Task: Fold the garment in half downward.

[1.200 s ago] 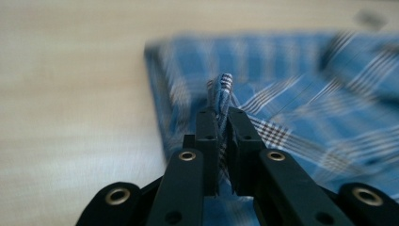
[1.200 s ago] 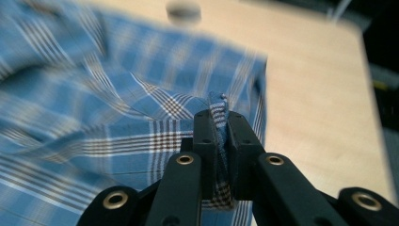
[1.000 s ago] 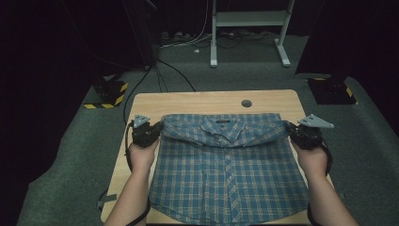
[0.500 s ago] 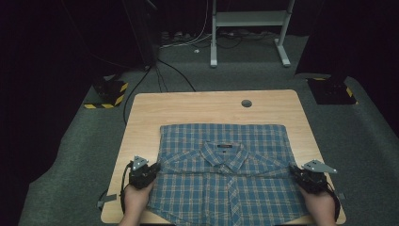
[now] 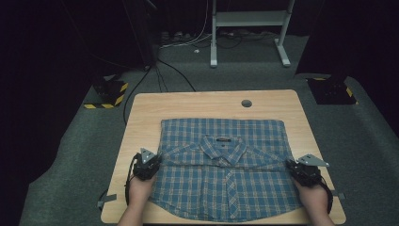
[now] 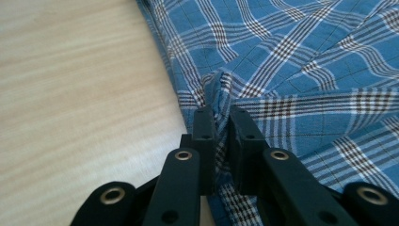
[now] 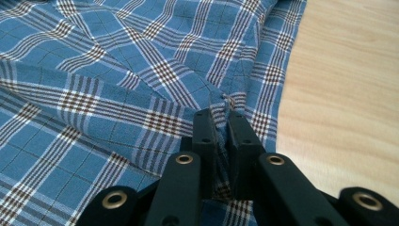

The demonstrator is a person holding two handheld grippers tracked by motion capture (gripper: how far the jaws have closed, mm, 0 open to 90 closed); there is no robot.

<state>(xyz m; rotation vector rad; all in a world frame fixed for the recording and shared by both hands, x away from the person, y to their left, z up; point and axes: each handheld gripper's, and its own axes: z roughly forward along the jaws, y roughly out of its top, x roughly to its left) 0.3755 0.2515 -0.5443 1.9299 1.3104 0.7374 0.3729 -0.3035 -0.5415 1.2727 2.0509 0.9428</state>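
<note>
So right at the near edge of the table (image 5: 141,117) the person's two hands are coming in from the bottom, each one holding a gripper. The left gripper (image 5: 151,162) is sitting at the left edge of the shirt (image 5: 226,188), and the right gripper (image 5: 295,168) is sitting at the right edge, pretty much level with each other across the cloth.

In the left gripper view the two black jaws are pressing nearly together and pinching a little bunched-up ridge of the blue plaid fabric, right where the cloth meets the bare wood. The shirt (image 6: 301,61) is spreading out to the right of the jaws and the table (image 6: 75,80) is lying to their left. The right gripper view is the mirror of that: jaws squeezing a small pleat of the shirt (image 7: 103,75) at its edge, with the wood (image 7: 348,94) off to the right.

Moving further out, the shirt is lying flat on the table, collar (image 5: 221,141) facing up around the middle, with a fold line running across between the two grippers. Its far edge is lying straight, and beyond that there's a small round hole (image 5: 246,103) in the tabletop.

Past the table, on the dark floor, there's a white metal frame (image 5: 249,28), some cables (image 5: 164,75) and two yellow-and-black striped blocks (image 5: 109,90) off to the sides.
</note>
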